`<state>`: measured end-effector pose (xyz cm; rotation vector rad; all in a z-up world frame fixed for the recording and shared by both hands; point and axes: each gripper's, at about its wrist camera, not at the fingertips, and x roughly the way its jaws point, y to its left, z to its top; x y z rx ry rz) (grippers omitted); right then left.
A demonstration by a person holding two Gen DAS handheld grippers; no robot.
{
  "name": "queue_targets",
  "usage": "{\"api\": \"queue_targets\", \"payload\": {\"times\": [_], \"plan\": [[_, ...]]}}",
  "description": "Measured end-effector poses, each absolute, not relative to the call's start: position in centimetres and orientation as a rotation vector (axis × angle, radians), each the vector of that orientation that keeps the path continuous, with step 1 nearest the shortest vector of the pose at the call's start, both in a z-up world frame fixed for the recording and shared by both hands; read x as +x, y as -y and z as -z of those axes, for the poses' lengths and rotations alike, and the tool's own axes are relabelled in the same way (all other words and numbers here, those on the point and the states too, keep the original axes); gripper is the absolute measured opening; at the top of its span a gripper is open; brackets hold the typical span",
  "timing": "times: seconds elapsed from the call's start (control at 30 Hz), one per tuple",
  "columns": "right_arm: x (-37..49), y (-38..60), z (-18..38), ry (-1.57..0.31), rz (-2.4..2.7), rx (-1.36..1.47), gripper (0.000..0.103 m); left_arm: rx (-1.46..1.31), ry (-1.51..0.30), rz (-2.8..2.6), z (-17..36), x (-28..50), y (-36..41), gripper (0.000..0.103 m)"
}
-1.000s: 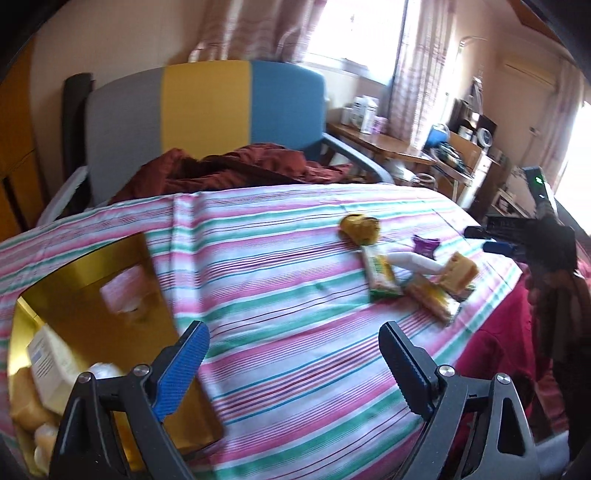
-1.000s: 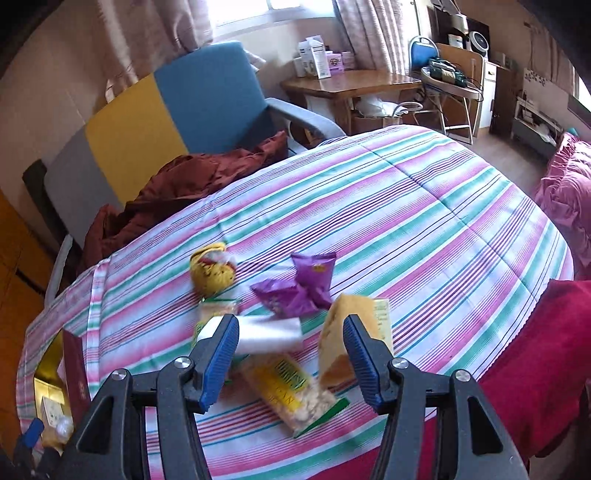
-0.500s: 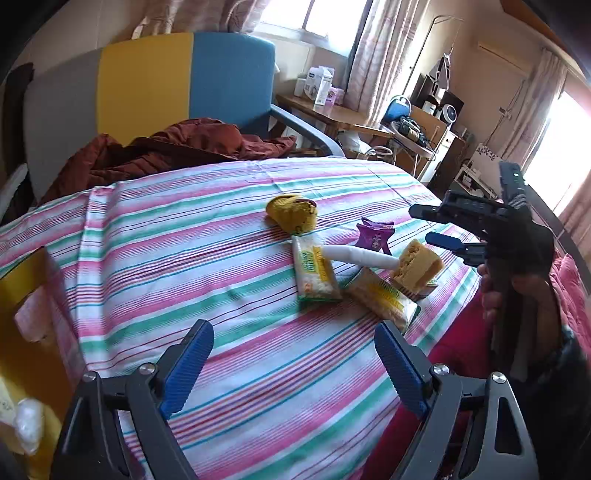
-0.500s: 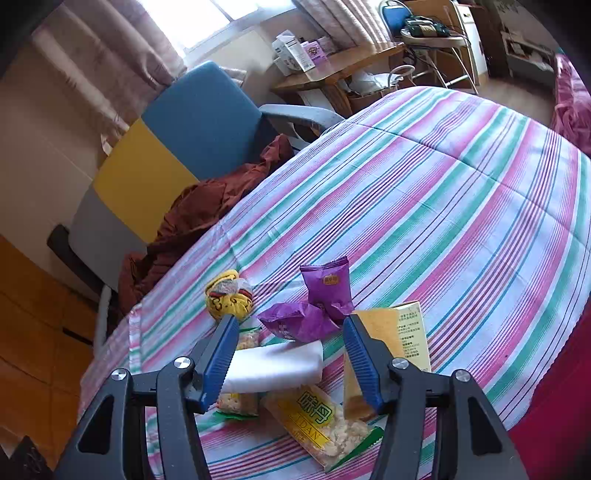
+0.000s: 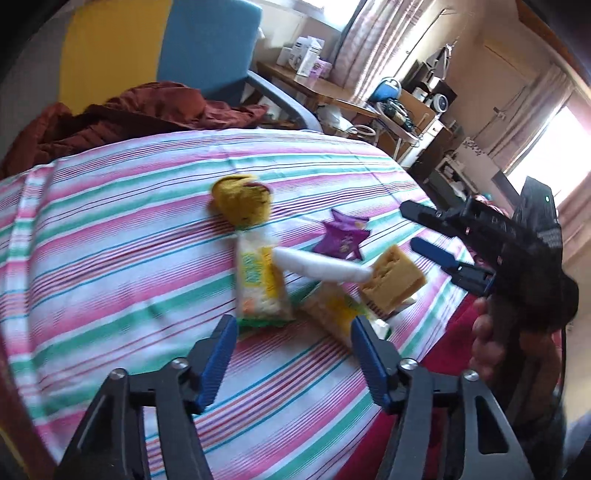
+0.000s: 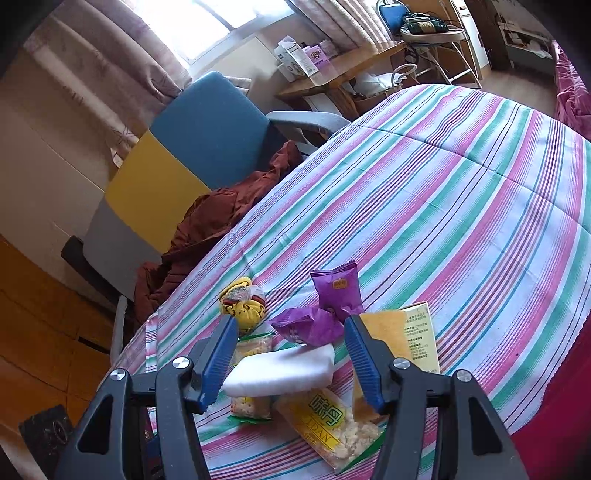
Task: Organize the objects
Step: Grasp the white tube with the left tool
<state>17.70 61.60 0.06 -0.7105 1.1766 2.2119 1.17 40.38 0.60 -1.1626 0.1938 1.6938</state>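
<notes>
A pile of snacks lies on the striped bedspread (image 5: pixel 110 258): a yellow pouch (image 5: pixel 242 201), two clear cracker packs (image 5: pixel 258 288) (image 6: pixel 328 421), a white pack (image 5: pixel 321 267), purple packets (image 5: pixel 341 238) and an upright yellow box (image 5: pixel 393 282). My left gripper (image 5: pixel 291 336) is open and empty, just short of the cracker packs. My right gripper (image 6: pixel 290 332) is open and empty, its jaws standing to either side of the white pack (image 6: pixel 280 371) and the purple packets (image 6: pixel 314 317). It also shows in the left wrist view (image 5: pixel 428 229), to the right of the pile.
A grey, yellow and blue armchair (image 6: pixel 177 155) with a dark red cloth (image 6: pixel 210 221) stands behind the bed. A wooden desk (image 6: pixel 343 66) with boxes and a folding chair (image 6: pixel 432 33) are further back. A red blanket (image 6: pixel 554 406) lies at the bed's near edge.
My left gripper has swung right and closer to the snack pile; the gold box at the left has left its view. My right gripper has moved in over the white pack.
</notes>
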Motion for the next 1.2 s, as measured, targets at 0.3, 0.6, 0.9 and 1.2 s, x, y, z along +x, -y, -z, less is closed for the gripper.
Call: {"api": "queue_targets", "payload": {"times": [0.3,0.6,0.9,1.2], "plan": [[17.8,-61.7,0.1,-1.194,-2.229,-0.7,0.061,-1.352,-0.001,-1.598,1.3,-0.7,-45.1,0.071],[17.6,-61.6,0.2,-1.203,-2.238,-0.709,0.061,-1.536,0.149,-1.607,5.0,-3.0,-47.5,0.061],[17.2,-61.5,0.3,-1.182,-2.233,-0.736,0.061,-1.384,0.073,-1.611,2.7,-2.1,-44.6,0.029],[15.2,-60.5,-0.1,-1.068,-2.259,-0.845,0.056,-1.254,-0.041,-1.768,1.2,-3.4,-35.1,0.029]]}}
